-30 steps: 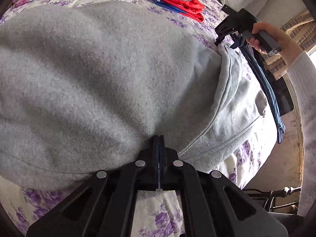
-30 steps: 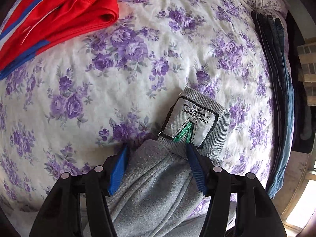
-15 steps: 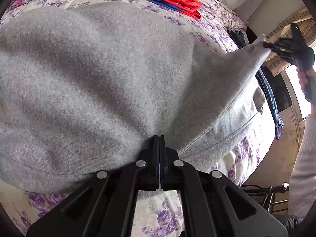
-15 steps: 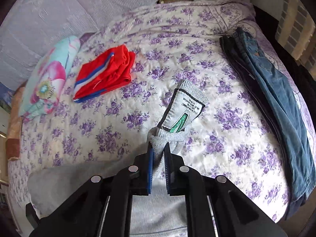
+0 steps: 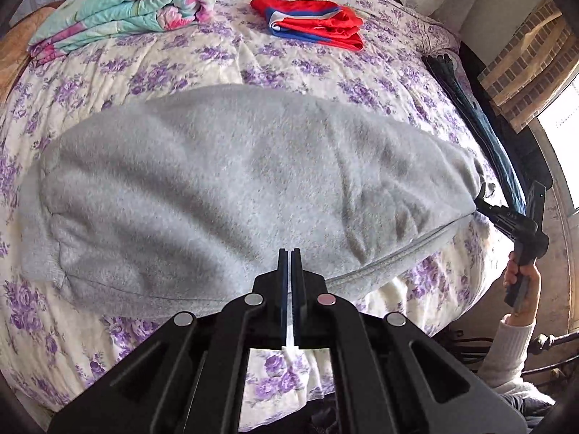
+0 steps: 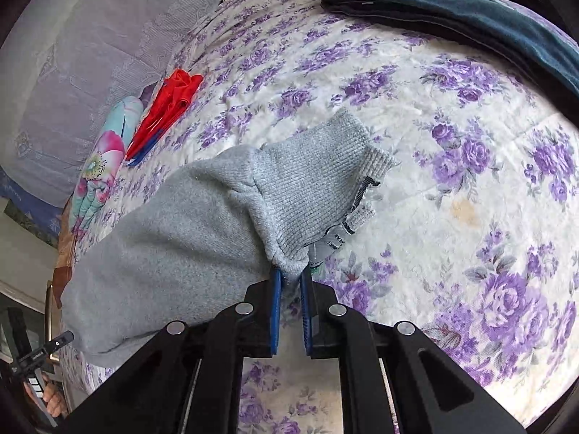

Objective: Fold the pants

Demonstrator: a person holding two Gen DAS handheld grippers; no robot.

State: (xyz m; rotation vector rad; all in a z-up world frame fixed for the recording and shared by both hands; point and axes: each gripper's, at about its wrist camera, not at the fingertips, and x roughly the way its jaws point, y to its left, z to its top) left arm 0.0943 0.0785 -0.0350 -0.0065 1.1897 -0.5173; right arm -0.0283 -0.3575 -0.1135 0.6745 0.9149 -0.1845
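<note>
The grey sweatpants (image 5: 231,188) hang stretched between my two grippers above the floral bedspread (image 5: 296,68). My left gripper (image 5: 289,253) is shut on the near edge of the grey fabric. My right gripper (image 6: 289,275) is shut on the ribbed cuff end (image 6: 318,181), where a label hangs out. The right gripper also shows in the left wrist view (image 5: 485,204) at the far right end of the pants. The left gripper's handle shows in the right wrist view (image 6: 32,358) at the lower left.
A folded red and blue garment (image 5: 311,21) and a folded floral blanket (image 5: 134,0) lie at the far side of the bed. Dark jeans (image 6: 452,3) lie along the bed's right edge. A brick wall and window (image 5: 524,61) stand to the right.
Both grippers have lifted and pulled back toward the bed's near edge. The right one shut on the cuff and swung it over, so the pants hang stretched between them.
</note>
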